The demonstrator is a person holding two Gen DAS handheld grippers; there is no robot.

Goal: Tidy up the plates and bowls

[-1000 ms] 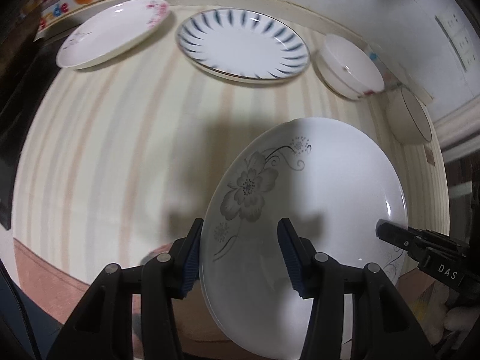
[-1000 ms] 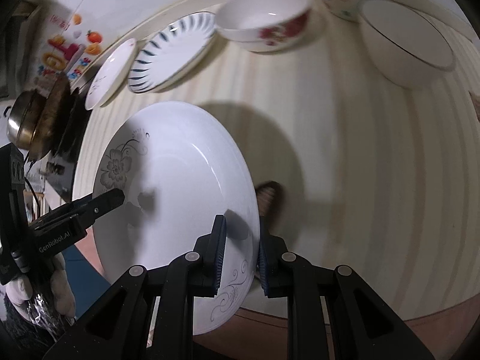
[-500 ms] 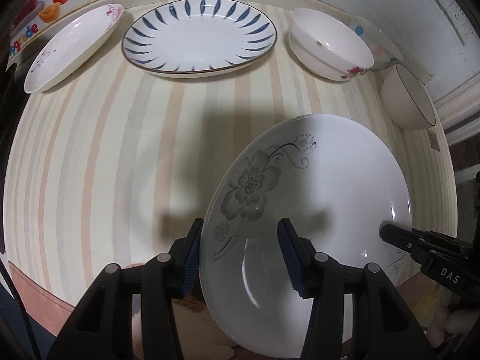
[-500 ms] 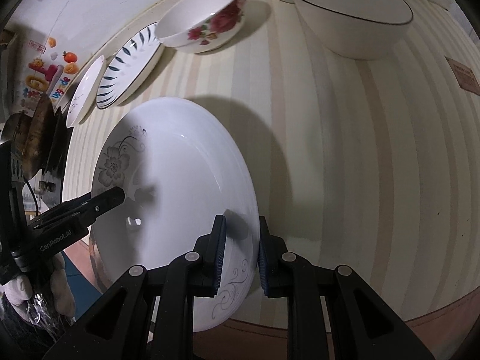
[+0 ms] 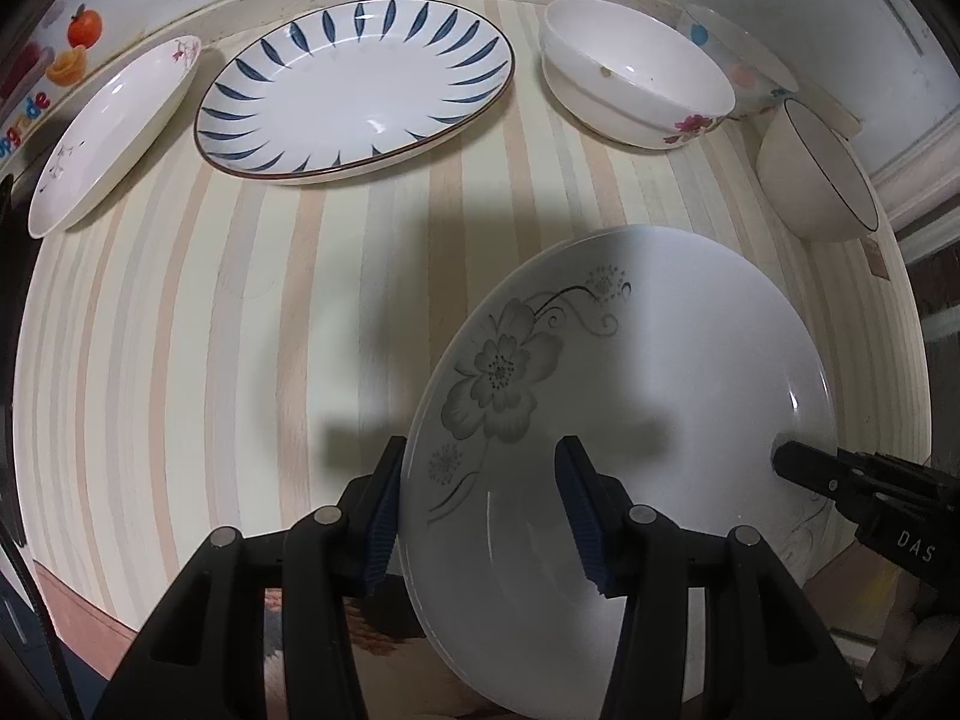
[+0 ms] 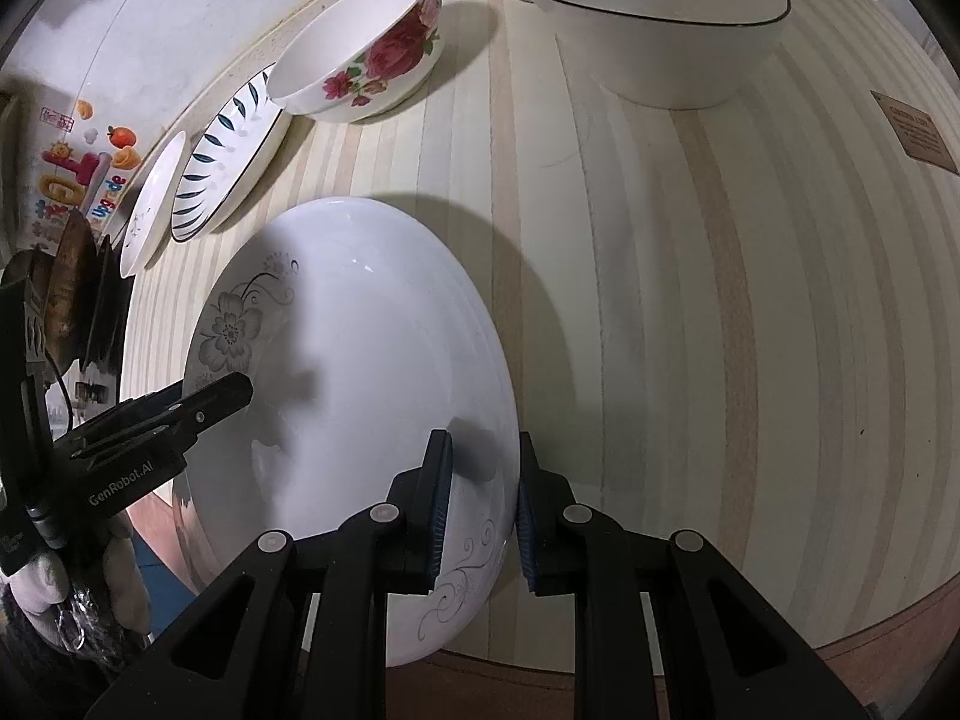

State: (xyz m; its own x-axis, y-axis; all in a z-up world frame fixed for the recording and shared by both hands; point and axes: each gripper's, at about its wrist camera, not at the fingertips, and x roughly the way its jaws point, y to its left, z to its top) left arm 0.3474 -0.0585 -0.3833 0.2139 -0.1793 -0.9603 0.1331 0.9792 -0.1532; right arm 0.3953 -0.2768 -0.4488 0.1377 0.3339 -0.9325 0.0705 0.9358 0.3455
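Observation:
A white plate with a grey flower (image 5: 630, 396) hangs over the table's near edge; it also shows in the right wrist view (image 6: 360, 360). My left gripper (image 5: 486, 498) is open, its fingers straddling the plate's left rim. My right gripper (image 6: 477, 504) is shut on the plate's right rim and shows at the right in the left wrist view (image 5: 780, 456). Along the back stand a small white plate (image 5: 108, 132), a blue-leaf plate (image 5: 354, 90), a rose bowl (image 5: 636, 78), a dotted bowl (image 5: 744, 66) and a black-rimmed bowl (image 5: 810, 174).
The striped table (image 5: 240, 330) ends at a wall behind the dishes. A stove with dark pans (image 6: 66, 300) stands at the far left. Fruit stickers (image 5: 66, 60) are on the wall. A brown label (image 6: 915, 129) lies on the table at the right.
Both grippers and the flower plate moved forward over the table toward the back row of dishes. The right gripper's hold stayed the same and the left stayed open.

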